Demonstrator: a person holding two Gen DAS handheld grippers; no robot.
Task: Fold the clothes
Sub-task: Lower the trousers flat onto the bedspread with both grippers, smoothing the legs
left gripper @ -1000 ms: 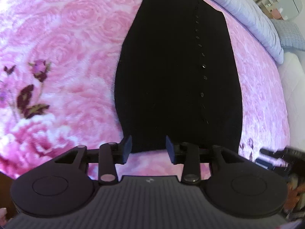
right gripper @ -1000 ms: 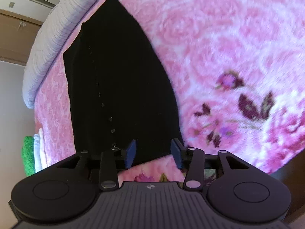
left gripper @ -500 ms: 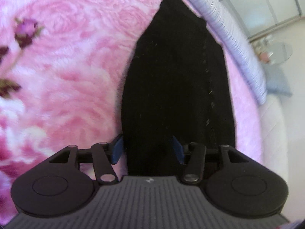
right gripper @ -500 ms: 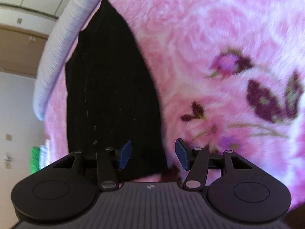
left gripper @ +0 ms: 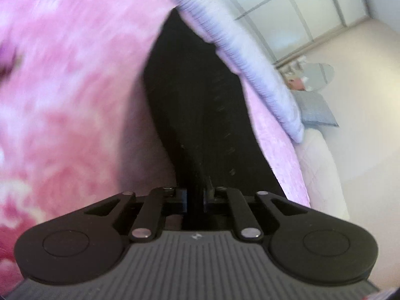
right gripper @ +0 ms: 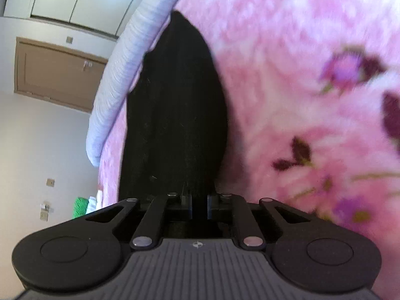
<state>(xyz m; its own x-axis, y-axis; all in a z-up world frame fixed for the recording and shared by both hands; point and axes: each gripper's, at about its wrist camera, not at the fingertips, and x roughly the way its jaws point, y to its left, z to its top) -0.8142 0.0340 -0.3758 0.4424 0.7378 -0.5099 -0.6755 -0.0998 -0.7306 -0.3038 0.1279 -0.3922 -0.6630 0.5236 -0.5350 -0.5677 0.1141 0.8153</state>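
A long black knit garment (left gripper: 200,115) with a row of small buttons lies lengthwise on a pink rose-patterned blanket (left gripper: 70,95). In the left wrist view my left gripper (left gripper: 195,198) is shut on the garment's near hem, and the cloth rises into its jaws. The right wrist view shows the same black garment (right gripper: 175,115) stretching away, with my right gripper (right gripper: 199,206) shut on the near hem at its other corner. The pinched edge itself is hidden between the pads in both views.
A rolled lavender-white quilt (left gripper: 240,50) runs along the far side of the bed, also seen as the quilt (right gripper: 117,80) in the right wrist view. A grey pillow (left gripper: 315,110) and a small round table (left gripper: 317,75) stand beyond. Green and white folded cloths (right gripper: 83,205) lie at the left.
Both grippers dropped low to the garment's near hem and went from open to shut on it. The hem now lifts off the blanket.
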